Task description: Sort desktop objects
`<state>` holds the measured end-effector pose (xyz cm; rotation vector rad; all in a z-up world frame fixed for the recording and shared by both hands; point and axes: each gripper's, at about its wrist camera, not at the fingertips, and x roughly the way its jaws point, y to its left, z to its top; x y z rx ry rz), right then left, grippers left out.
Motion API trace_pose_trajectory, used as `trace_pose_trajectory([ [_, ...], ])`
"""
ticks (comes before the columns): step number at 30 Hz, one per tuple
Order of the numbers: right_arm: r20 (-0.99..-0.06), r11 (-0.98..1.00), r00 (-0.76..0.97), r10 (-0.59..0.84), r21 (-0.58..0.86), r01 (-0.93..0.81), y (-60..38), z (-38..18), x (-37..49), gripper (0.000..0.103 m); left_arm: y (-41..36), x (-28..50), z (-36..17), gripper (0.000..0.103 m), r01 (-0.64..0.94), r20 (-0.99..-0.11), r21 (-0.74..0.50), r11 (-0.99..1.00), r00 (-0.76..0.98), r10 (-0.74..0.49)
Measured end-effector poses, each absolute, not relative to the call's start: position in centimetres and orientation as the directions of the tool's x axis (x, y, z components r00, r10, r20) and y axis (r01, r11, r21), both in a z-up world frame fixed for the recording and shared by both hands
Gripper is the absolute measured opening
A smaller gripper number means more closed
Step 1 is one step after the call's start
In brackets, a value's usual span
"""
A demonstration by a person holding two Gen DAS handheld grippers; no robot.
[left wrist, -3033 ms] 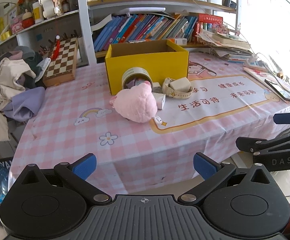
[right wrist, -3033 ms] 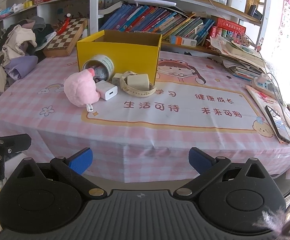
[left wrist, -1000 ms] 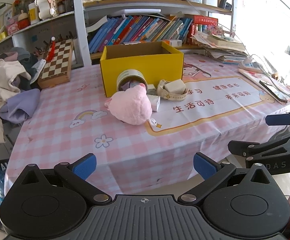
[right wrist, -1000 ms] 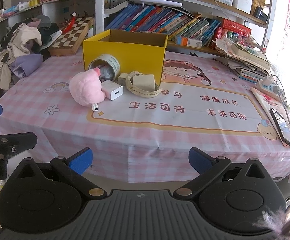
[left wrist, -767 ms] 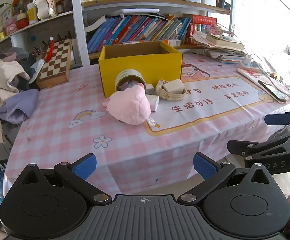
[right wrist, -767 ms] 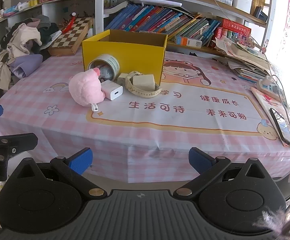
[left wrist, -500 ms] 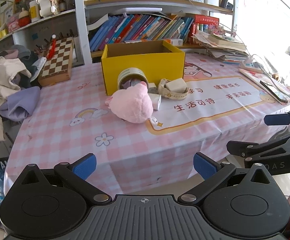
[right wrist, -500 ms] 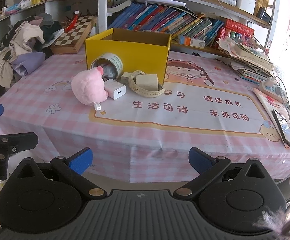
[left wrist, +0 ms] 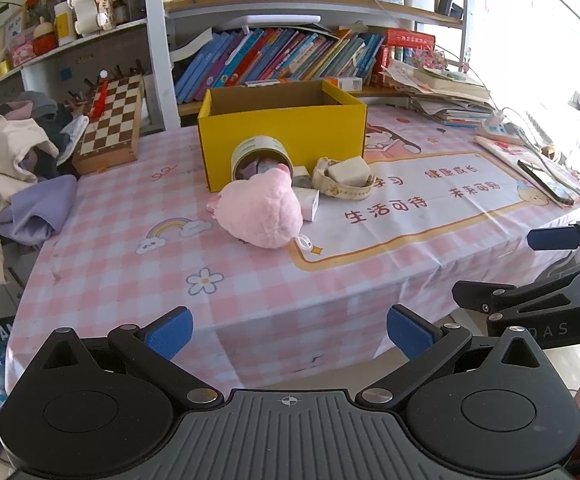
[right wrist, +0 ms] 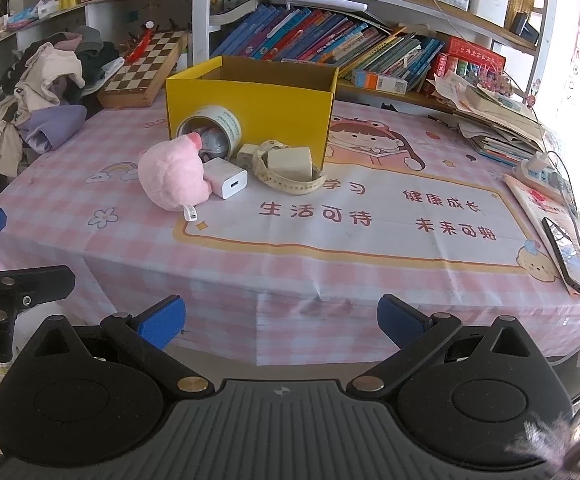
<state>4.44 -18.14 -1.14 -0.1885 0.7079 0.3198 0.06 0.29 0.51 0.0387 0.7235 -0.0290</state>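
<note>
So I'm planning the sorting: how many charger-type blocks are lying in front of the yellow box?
3: a white charger against the pink plush, a small cream adapter behind it, and a beige block inside the watch strap. More may hide behind the plush.

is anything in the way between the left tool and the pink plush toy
Nothing visible is. The left tool hangs open off the table's near edge, and only bare checked tablecloth lies between it and the pink plush toy. The white charger and tape roll sit behind the toy.
</note>
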Motion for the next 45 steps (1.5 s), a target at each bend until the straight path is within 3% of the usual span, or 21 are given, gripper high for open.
trace_pose_trajectory([
  [45, -0.685, 0.925, 0.689, 0.237, -0.058, -0.376, -17.93, -1.55, 4.14, 0.103, -0.56, 0.11, 0.27, 0.103, 0.063, -0.682, 0.036, 0.997, 0.731, -0.021],
])
